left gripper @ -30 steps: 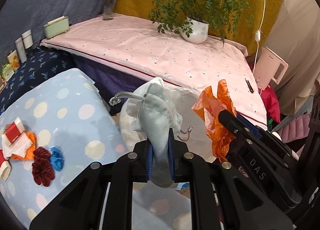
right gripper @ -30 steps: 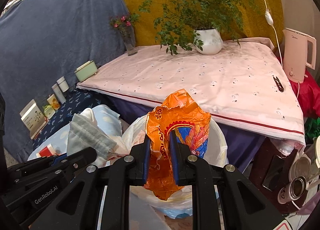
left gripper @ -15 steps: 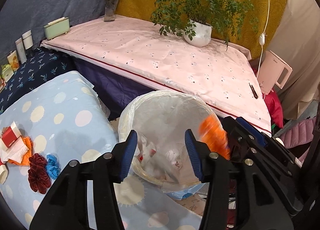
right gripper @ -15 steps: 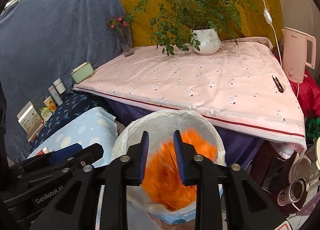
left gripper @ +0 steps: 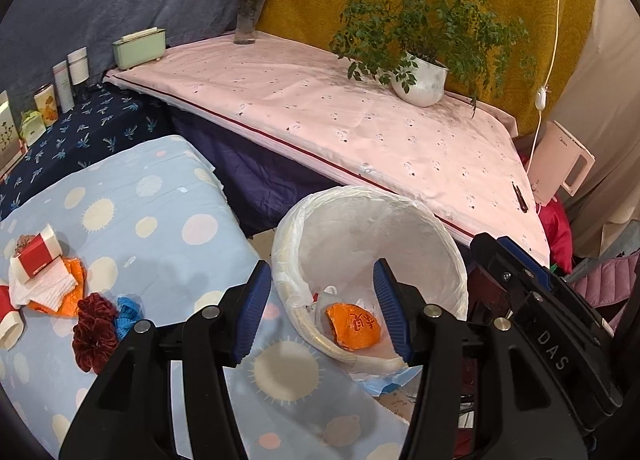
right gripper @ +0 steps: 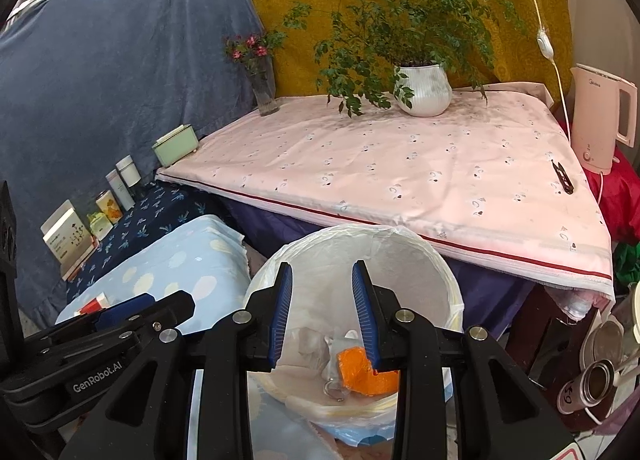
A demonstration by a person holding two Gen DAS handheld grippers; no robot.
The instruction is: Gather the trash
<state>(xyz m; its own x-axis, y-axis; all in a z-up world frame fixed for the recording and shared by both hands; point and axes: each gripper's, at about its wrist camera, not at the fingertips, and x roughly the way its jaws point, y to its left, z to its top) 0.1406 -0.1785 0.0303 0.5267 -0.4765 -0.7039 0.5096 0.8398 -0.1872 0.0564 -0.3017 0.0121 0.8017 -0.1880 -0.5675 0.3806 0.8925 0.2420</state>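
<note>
A white-lined trash bin (left gripper: 424, 228) (right gripper: 444, 280) stands on the floor between the blue dotted bed and the pink table. An orange wrapper (left gripper: 352, 326) (right gripper: 362, 374) lies inside it among pale scraps. My left gripper (left gripper: 320, 300) is open and empty over the bin's near rim. My right gripper (right gripper: 322, 310) is open and empty above the bin; it also shows at the right of the left wrist view (left gripper: 536, 300). More litter (left gripper: 44, 280) lies on the bed at the left: a red and white box, white paper, an orange wrapper.
A dark red scrunchie (left gripper: 94, 334) and a blue one (left gripper: 128, 312) lie on the bed. The pink table (right gripper: 400, 164) holds a potted plant (right gripper: 424, 88), a flower vase (right gripper: 262, 92), a green box and a black clip. A pink kettle (right gripper: 600, 120) stands at the right.
Both grippers opened. The grey mask dropped from my left gripper and the orange wrapper from my right gripper into the bin.
</note>
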